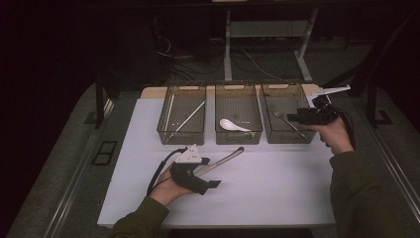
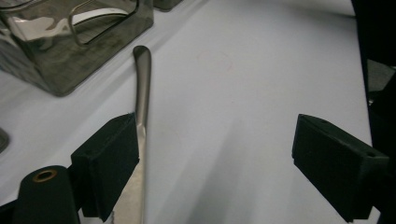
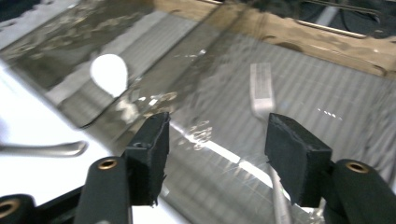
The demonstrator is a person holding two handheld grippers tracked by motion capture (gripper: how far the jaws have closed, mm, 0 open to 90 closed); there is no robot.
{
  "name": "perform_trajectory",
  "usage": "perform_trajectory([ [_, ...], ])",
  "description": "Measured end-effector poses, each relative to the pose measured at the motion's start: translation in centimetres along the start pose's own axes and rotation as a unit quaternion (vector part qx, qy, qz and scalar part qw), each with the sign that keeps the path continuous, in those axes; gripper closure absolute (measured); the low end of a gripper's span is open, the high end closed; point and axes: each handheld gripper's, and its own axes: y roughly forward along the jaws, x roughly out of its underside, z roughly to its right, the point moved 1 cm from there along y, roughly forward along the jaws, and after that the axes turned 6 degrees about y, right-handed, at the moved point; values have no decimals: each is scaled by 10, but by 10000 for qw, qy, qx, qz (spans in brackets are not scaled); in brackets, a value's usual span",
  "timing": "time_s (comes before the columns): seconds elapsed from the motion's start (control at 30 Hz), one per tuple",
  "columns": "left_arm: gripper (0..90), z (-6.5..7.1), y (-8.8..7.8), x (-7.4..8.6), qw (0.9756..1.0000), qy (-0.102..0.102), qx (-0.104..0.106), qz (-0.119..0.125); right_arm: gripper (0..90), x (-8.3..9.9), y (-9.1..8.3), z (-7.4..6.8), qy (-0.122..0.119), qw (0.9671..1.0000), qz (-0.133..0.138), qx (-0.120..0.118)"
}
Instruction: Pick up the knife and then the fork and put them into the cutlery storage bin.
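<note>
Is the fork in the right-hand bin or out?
In: the fork lies on the floor of the right bin, right gripper open above it.

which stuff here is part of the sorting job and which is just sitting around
In the job: knife beside the open left gripper; fork in the right bin, under the open right gripper; middle bin with white spoon; left bin with chopsticks.

Lying about: table legs and cables behind.

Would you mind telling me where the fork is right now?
In the high view the fork lies inside the rightmost bin, just left of the right gripper, whose jaws stand open above it.
</note>
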Motion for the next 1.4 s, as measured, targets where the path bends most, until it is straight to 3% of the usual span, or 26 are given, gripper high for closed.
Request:
perform_trajectory([
  [0.13, 206, -2, -1, 0, 10000, 8, 38, 11, 369, 11, -10, -16, -245, 9993, 101, -250],
  [0.27, 280, -3, -2, -1, 10000, -8, -1, 16, 342, 26, -16, -36, -542, 9979, 96, -344],
  [0.37, 396, -6, -2, -2, 9998, 64, -157, -41, 324, 37, -20, -48, -620, 9963, 154, -567],
  [0.57, 669, -23, 6, -10, 9982, -38, -583, -159, 305, 62, -22, -67, -740, 9936, 154, -838],
  [0.8, 881, -40, 32, -17, 9973, -100, -598, -420, 287, 89, -19, -84, -887, 9925, -11, -839],
  [1.1, 890, -60, 72, -23, 9943, -180, -664, -813, 273, 111, -18, -97, -1033, 9908, -114, -862],
  [1.4, 892, -60, 89, -27, 9954, -201, -438, -833, 270, 115, -18, -99, -1050, 9903, -112, -909],
])
